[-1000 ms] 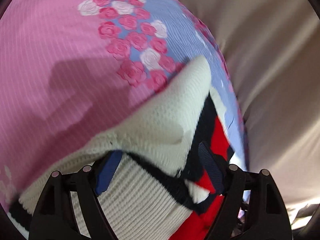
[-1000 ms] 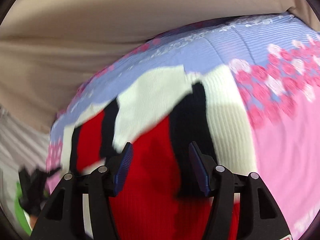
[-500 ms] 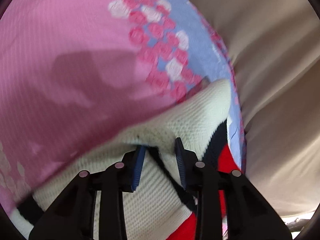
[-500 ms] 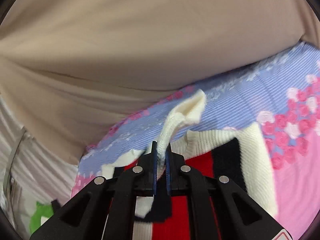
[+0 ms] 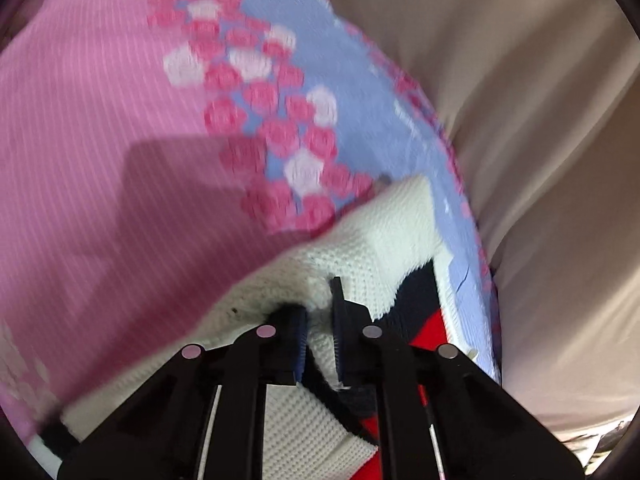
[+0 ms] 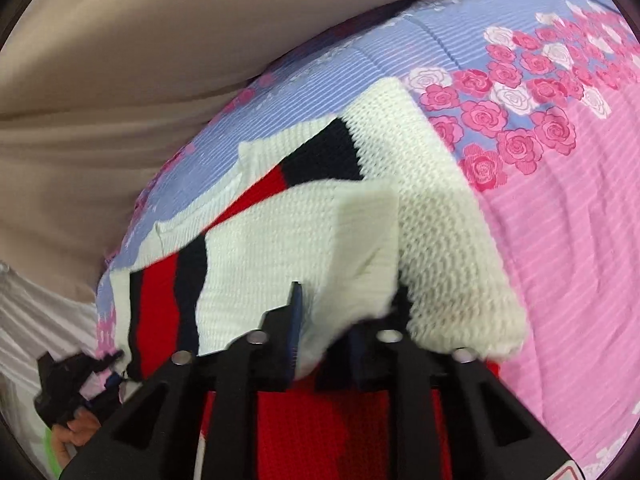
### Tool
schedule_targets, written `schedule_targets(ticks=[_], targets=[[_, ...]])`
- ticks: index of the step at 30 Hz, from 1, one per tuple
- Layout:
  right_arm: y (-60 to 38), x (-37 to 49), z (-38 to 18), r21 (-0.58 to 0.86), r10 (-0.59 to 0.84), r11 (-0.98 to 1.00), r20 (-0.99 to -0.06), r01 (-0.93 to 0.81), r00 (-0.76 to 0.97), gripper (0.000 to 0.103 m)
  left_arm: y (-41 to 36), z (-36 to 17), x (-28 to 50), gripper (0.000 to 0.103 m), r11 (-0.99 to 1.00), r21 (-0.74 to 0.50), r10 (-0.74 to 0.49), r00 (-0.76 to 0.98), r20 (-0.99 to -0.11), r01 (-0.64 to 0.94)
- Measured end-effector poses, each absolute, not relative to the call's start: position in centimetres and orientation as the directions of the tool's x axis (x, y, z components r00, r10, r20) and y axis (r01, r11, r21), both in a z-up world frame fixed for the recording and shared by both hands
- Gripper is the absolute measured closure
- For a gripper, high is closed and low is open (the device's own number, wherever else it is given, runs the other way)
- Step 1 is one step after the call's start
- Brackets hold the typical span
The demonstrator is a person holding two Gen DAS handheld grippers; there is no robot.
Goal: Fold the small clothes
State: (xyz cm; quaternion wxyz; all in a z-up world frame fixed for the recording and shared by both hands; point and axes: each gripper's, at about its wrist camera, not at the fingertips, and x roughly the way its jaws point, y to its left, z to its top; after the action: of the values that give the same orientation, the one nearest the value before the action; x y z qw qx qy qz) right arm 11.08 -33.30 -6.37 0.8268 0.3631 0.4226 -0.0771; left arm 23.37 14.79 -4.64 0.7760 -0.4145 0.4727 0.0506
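Note:
A small knit sweater, cream with navy and red stripes, lies on a pink and blue rose-print bedspread. In the left wrist view my left gripper (image 5: 319, 320) is shut on a fold of the sweater's cream knit (image 5: 360, 252) near its edge. In the right wrist view my right gripper (image 6: 324, 320) is shut on a cream part of the sweater (image 6: 304, 240), which is folded back over the red and navy body (image 6: 160, 300). The right fingertips are partly hidden by the knit.
The bedspread (image 6: 560, 240) fills the right and the left wrist view's left side (image 5: 100, 160). Beige fabric (image 6: 120, 60) rises behind the bed. The other gripper and a hand (image 6: 72, 400) show at lower left in the right wrist view.
My left gripper closed from wide open onto the cream knit. My right gripper closed on the cream part, lifted it, and has now brought it down over the sweater's body.

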Motion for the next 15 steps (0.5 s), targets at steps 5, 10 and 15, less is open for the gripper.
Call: schedule_targets(ticks=[5, 10, 15], targets=[[-31.9, 10.0, 0.8, 0.552, 0.181, 0.8, -0.595, 0.234, 0.783, 0.096, 14.9, -7.0, 22.8, 0.094, 0.676, -0.549, -0.292, 0.506, -0.812, -0.491], [-34.5, 11.1, -7.7, 0.48, 0.155, 0.782, -0.768, 0.398, 0.622, 0.099, 13.4, -6.7, 22.6, 0.092, 0.736, -0.51, -0.256, 0.514, -0.818, -0.446], [-34.9, 9.6, -5.9, 0.525, 0.126, 0.733, -0.73, 0.434, 0.671, 0.087, 13.6, -6.8, 22.6, 0.091, 0.72, -0.539, -0.292, 0.514, -0.806, -0.437]])
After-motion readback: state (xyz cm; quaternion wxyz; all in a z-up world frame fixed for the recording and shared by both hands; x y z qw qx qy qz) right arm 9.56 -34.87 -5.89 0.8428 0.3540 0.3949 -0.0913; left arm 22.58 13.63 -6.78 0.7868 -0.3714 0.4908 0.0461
